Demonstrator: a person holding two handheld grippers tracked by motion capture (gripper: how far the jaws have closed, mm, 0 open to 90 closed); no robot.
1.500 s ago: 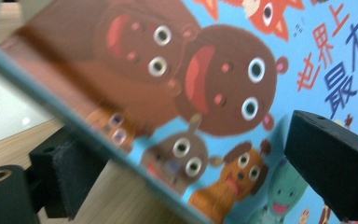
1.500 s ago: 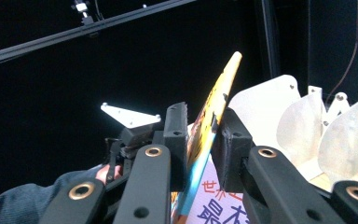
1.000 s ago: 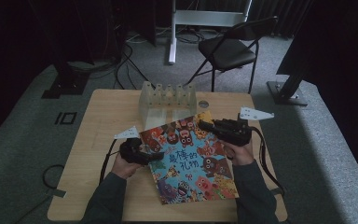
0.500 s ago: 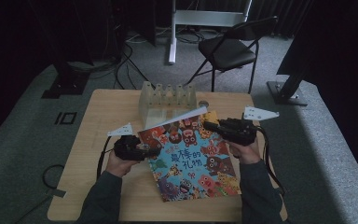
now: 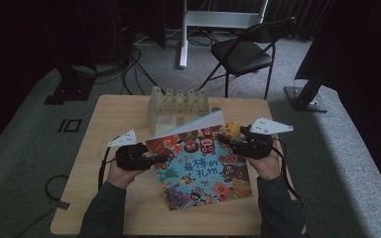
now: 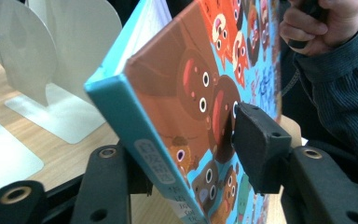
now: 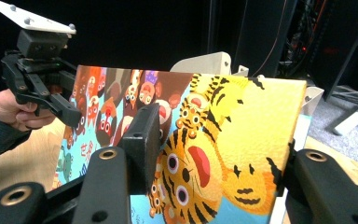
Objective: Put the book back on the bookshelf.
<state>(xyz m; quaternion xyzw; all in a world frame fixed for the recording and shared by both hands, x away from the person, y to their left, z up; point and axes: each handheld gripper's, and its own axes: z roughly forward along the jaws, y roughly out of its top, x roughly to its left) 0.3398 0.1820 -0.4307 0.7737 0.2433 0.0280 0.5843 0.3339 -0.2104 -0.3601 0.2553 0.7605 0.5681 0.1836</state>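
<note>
A picture book (image 5: 203,163) with a cartoon-animal cover lies on the wooden table (image 5: 104,119), its far edge raised. My left gripper (image 5: 159,159) is at the book's left edge near the spine. In the left gripper view its jaws (image 6: 191,140) have just been closing, and one pad (image 6: 256,144) now presses the cover (image 6: 191,70) while the other sits behind the spine. My right gripper (image 5: 226,141) is at the far right corner. Its jaws (image 7: 214,154) have just been opening and stand apart, one on each side of the tiger corner (image 7: 223,140).
A white divider rack (image 5: 178,101) stands just behind the book at the table's far edge, close to the raised pages. A dark folding chair (image 5: 248,52) and stand legs are on the floor beyond. Bare tabletop lies left of the book.
The book's far edge has come up off the table. The left gripper rose and closed onto the left edge. The right gripper's jaws went from shut to apart at the right corner.
</note>
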